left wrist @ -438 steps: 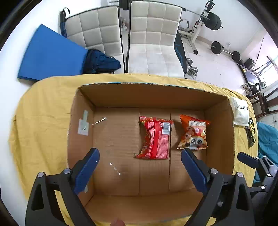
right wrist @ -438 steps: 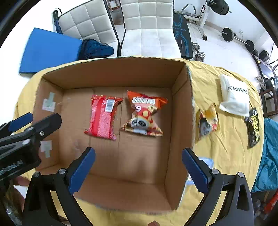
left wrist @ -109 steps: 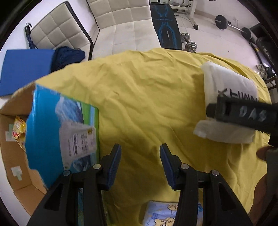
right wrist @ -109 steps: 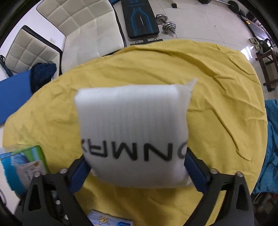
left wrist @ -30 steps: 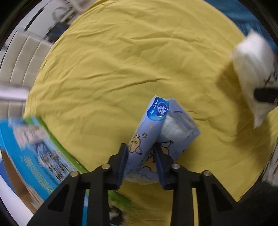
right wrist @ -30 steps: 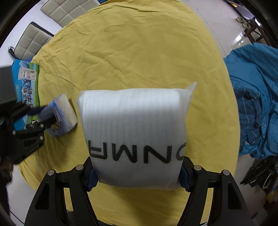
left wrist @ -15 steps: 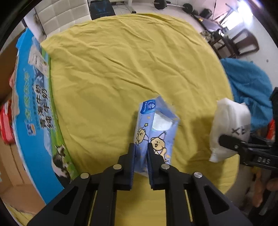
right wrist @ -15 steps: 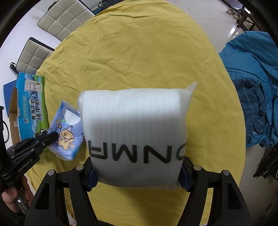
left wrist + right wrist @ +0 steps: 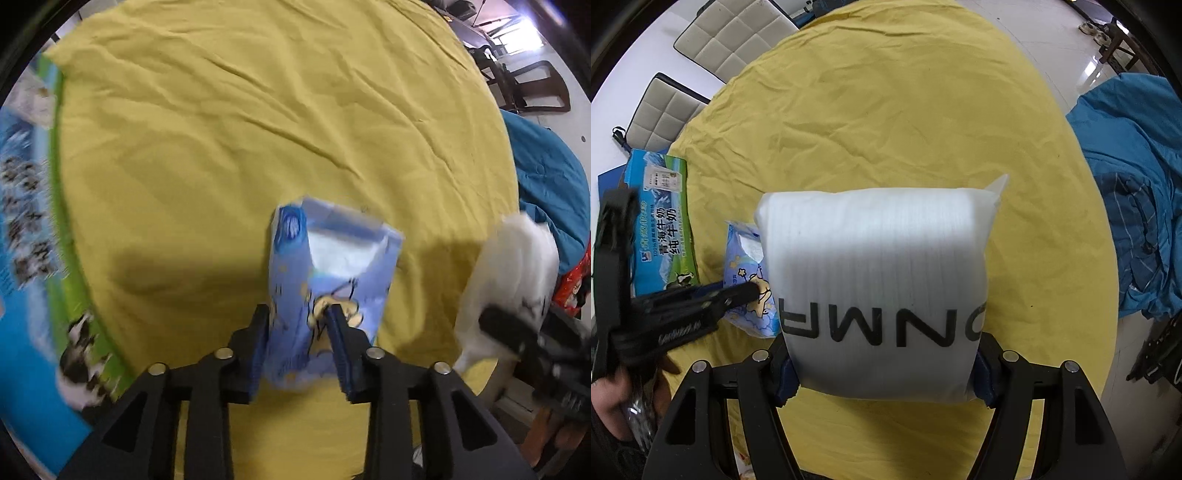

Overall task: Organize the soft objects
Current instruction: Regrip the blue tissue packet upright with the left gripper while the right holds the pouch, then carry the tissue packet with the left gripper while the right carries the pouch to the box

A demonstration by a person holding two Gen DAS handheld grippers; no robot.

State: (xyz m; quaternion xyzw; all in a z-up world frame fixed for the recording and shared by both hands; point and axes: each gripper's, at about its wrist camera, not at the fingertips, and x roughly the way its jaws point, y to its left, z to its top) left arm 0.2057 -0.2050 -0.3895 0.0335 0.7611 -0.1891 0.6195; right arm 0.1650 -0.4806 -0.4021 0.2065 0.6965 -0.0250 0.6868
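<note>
My left gripper (image 9: 298, 325) is shut on a blue tissue pack (image 9: 325, 266) with cartoon bears, held above the yellow tablecloth (image 9: 258, 110). The pack also shows in the right wrist view (image 9: 748, 280), pinched by the left gripper (image 9: 753, 291). My right gripper (image 9: 882, 365) is shut on a white foam pouch (image 9: 879, 266) with black letters, held above the cloth. The pouch also shows in the left wrist view (image 9: 517, 273) at the right, with the right gripper (image 9: 517, 332) on it.
A blue and green milk carton box (image 9: 661, 221) stands at the left of the table (image 9: 22, 258). A blue garment (image 9: 1137, 184) lies off the table's right edge. White chairs (image 9: 713, 40) stand beyond the far edge.
My left gripper has swung with the tissue pack, so the box now sits further left in its view. The white pouch in my right gripper has come closer to the tissue pack.
</note>
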